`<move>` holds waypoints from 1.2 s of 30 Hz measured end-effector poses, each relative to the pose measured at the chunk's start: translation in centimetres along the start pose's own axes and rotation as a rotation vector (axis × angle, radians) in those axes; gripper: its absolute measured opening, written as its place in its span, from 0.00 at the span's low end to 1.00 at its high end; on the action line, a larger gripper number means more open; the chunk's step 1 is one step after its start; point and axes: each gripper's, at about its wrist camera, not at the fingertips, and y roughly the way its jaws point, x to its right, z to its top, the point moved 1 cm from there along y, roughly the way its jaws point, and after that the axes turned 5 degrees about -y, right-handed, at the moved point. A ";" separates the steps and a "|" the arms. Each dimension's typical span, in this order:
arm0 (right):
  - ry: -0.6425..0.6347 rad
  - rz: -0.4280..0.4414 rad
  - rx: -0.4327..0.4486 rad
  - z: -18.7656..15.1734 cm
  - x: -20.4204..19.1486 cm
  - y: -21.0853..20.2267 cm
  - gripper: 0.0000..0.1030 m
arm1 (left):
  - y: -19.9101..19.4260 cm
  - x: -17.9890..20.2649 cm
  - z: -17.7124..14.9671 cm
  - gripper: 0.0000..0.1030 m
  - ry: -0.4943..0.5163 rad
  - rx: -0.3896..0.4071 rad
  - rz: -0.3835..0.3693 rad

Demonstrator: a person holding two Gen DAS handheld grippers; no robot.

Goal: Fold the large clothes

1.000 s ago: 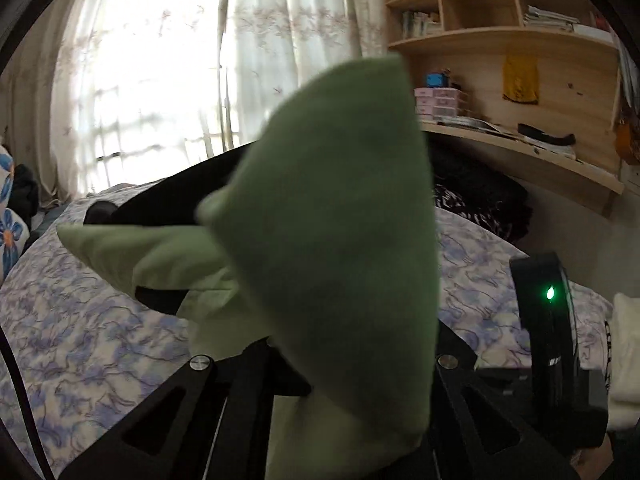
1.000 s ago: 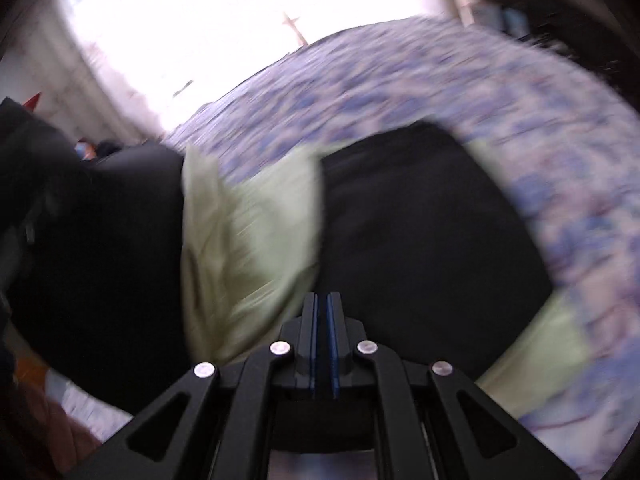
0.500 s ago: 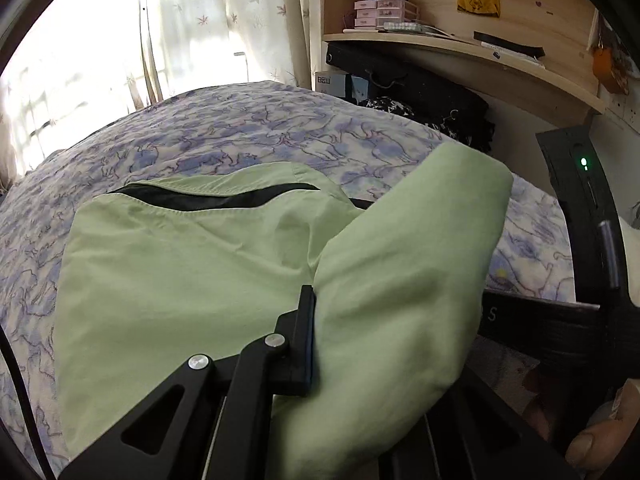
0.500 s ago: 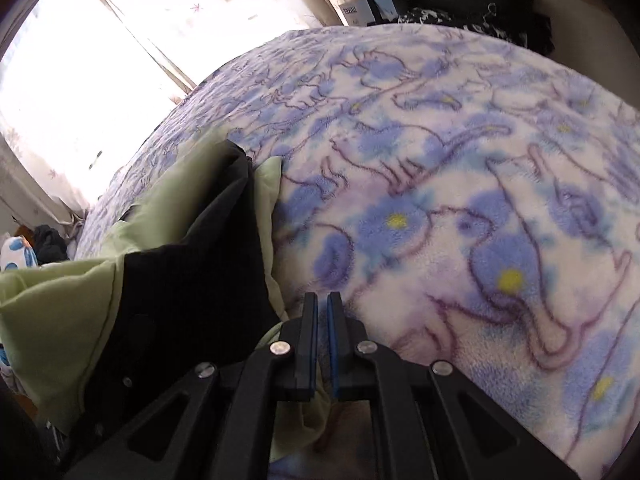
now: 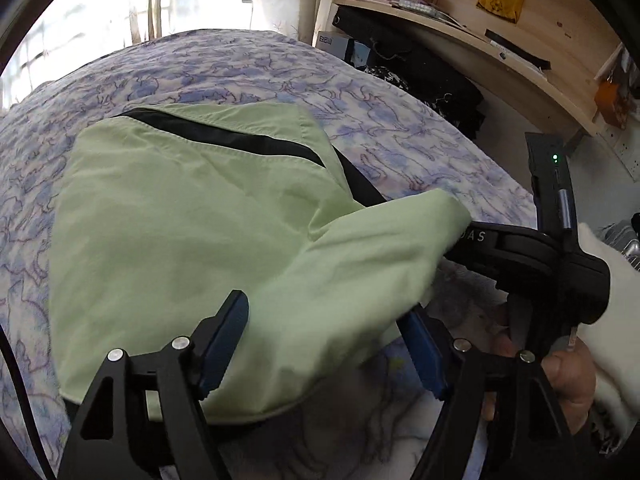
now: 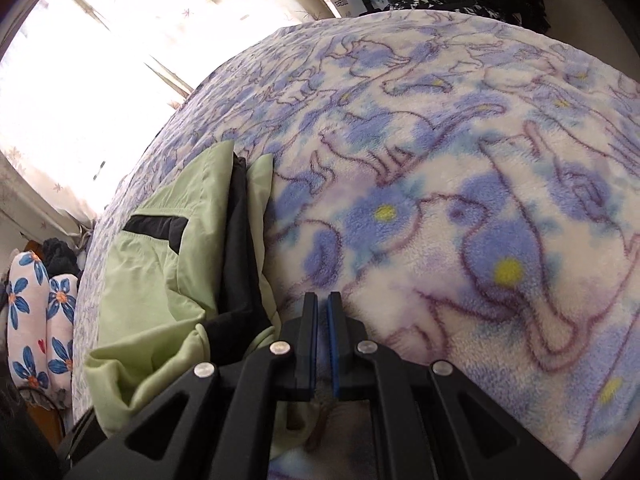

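Jaws of left gripper (image 5: 326, 340) spread wide over pale green, black-trimmed fabric jacket (image 5: 192, 232). Right gripper (image 6: 322, 312) nearly pressed together, pinching nothing, above purple cat-print fleece blanket (image 6: 460, 184).

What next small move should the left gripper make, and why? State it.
Probably draw the left gripper back off the green jacket. Its fingers stand wide open with the folded sleeve lying loose between them on the floral blanket, so nothing is held.

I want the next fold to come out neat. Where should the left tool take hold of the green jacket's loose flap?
Probably the free corner of the green jacket flap at its right tip, coming from the right side: that end lies loose over the blanket, not pinned. The left tool is open there.
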 end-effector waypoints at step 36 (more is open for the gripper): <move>-0.257 0.098 -0.183 -0.6 -3.4 -0.5 0.19 | -1.9 -11.6 -3.5 0.73 -0.295 -0.014 0.159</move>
